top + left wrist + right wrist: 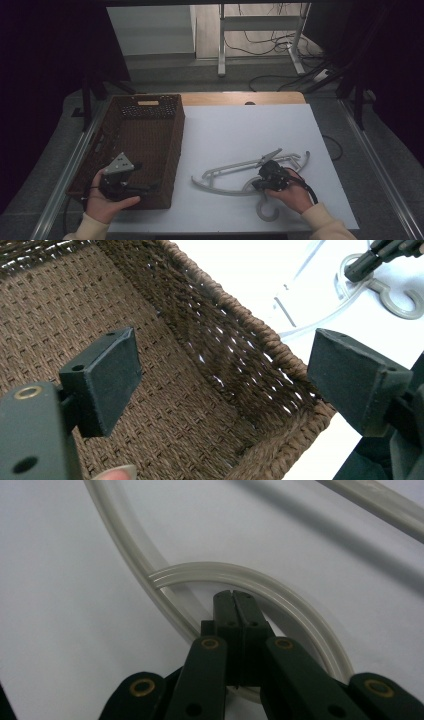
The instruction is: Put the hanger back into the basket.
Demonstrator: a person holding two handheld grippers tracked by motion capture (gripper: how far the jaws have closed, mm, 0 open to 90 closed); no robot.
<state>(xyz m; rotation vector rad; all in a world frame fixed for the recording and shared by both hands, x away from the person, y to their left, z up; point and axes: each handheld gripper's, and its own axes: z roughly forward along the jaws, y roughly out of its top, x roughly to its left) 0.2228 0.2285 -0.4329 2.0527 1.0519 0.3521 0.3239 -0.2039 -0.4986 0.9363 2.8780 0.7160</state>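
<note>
**Two claws at work: one over the basket, one clamped on the hanger**

Two claws sit at the near edge of the white tabletop (pixel 240 130), each held in a person's hand. The landmark is the brown woven basket (pixel 172 150), which stands on the tabletop's left side with its long walls running away from the person.

The left claw (pixel 150 187) hovers over the near end of the basket, pointing toward the basket's right wall. In the left gripper view its two black pads stand wide apart with nothing between them, the basket's woven floor and wall (pixel 240 355) showing in the gap. It is open and holds nothing.

The grey plastic clothes hanger (pixel 225 187) lies flat on the tabletop to the right of the basket, well apart from it. Its curved arm and straight bar stretch away from the basket, and its hook (pixel 265 212) lies at the near side, close to the tabletop's front edge.

The right claw (pixel 256 186) rests on the hanger, farther from the basket than the hanger's left tip. In the right gripper view the right claw (pixel 234 600) has its jaws pressed together at the tips, pinched on the pale curved hanger (pixel 280 595) where the ribbed bend crosses under them. It is closed, gripping the hanger, which lies against the white surface.
</note>
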